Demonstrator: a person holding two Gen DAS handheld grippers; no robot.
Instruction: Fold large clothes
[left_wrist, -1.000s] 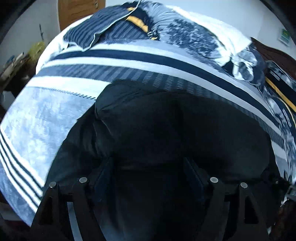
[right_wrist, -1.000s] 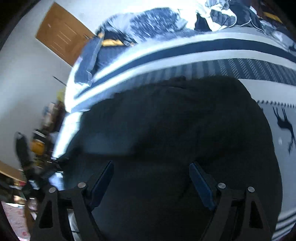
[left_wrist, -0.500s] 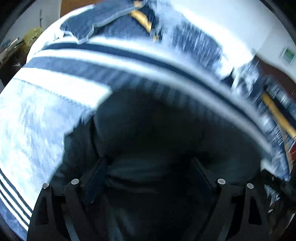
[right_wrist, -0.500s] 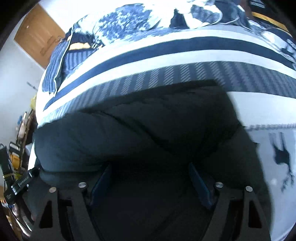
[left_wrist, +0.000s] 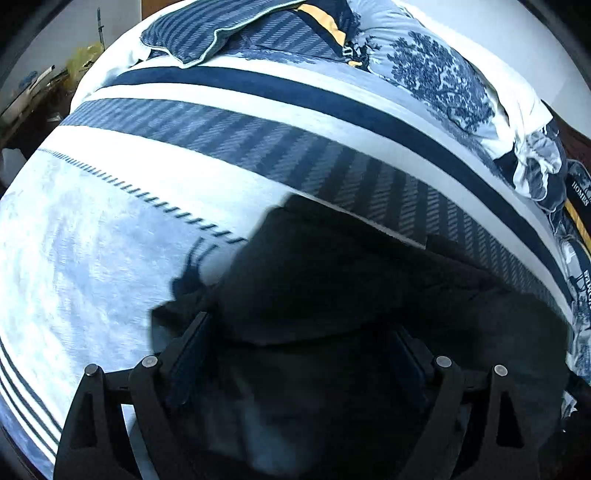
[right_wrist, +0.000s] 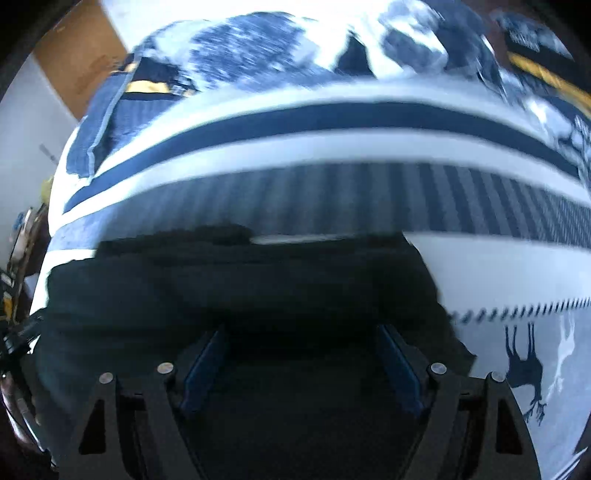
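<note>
One dark, near-black fabric garment (left_wrist: 332, 280) (right_wrist: 240, 295), bunched and partly folded, lies on the near part of the bed, filling the lower half of both my wrist views. My left gripper (left_wrist: 301, 354) has its two blue-padded fingers spread wide with garment cloth lying between them, not pinched; my right gripper (right_wrist: 303, 363) is likewise spread apart over the dark cloth, clamping nothing. One blue-and-white striped bedspread (left_wrist: 221, 122) (right_wrist: 332, 147) with a deer print (right_wrist: 524, 369) covers the bed. I count one striped blue pillow (left_wrist: 207, 33) and a rumpled tree-print blue-and-white quilt (left_wrist: 436, 74) at the far end. White wall, a brown wooden door (right_wrist: 85, 66), clutter at the left edge. Versus a second ago: garment edge now sits lower in both views, more bedspread shows, right view is motion-blurred, fingers were wide then too.
</note>
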